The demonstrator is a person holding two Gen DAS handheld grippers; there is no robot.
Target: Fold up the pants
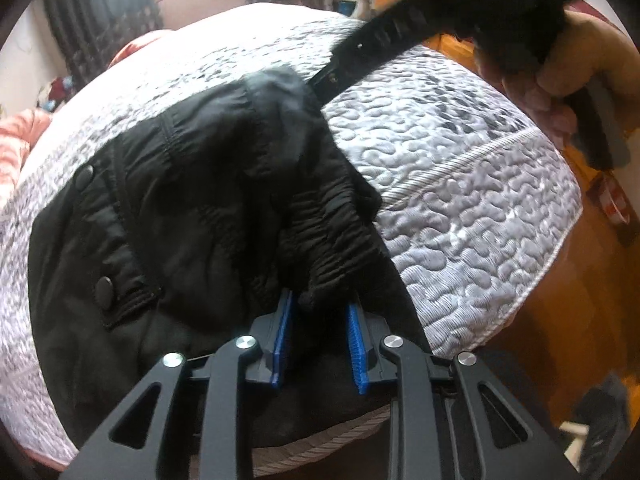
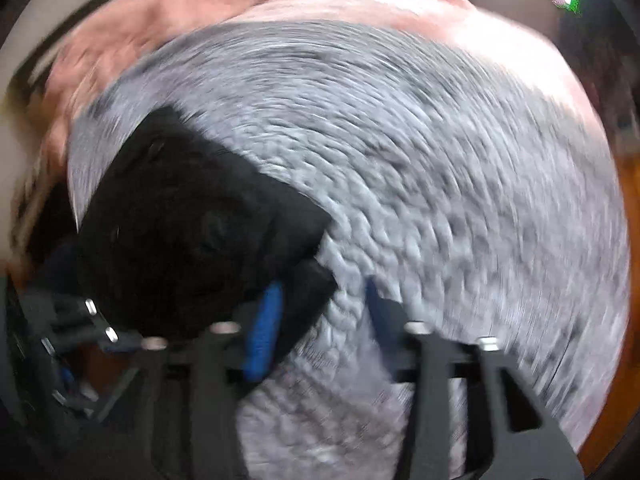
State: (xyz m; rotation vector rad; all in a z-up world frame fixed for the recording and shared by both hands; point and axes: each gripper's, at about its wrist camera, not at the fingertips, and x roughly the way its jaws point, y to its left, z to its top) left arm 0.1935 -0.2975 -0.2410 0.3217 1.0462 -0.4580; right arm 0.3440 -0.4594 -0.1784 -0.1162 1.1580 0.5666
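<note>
Black pants (image 1: 192, 208) lie bunched on a grey quilted bedspread (image 1: 460, 184). My left gripper (image 1: 320, 312) has its blue pads on either side of a fold of the elastic waistband (image 1: 332, 248) and grips it. A black strip of the pants (image 1: 384, 40) stretches up to the far right, toward a hand. In the blurred right wrist view the pants (image 2: 188, 220) lie at the left. My right gripper (image 2: 324, 300) is open, its left pad (image 2: 264, 328) touching the cloth's edge, the bedspread (image 2: 440, 184) between the pads.
The bedspread's edge (image 1: 532, 280) drops to a wooden floor (image 1: 580, 300) on the right. Pink bedding (image 1: 16, 140) lies at the far left. Dark curtains (image 1: 100, 20) and a bright window are behind the bed.
</note>
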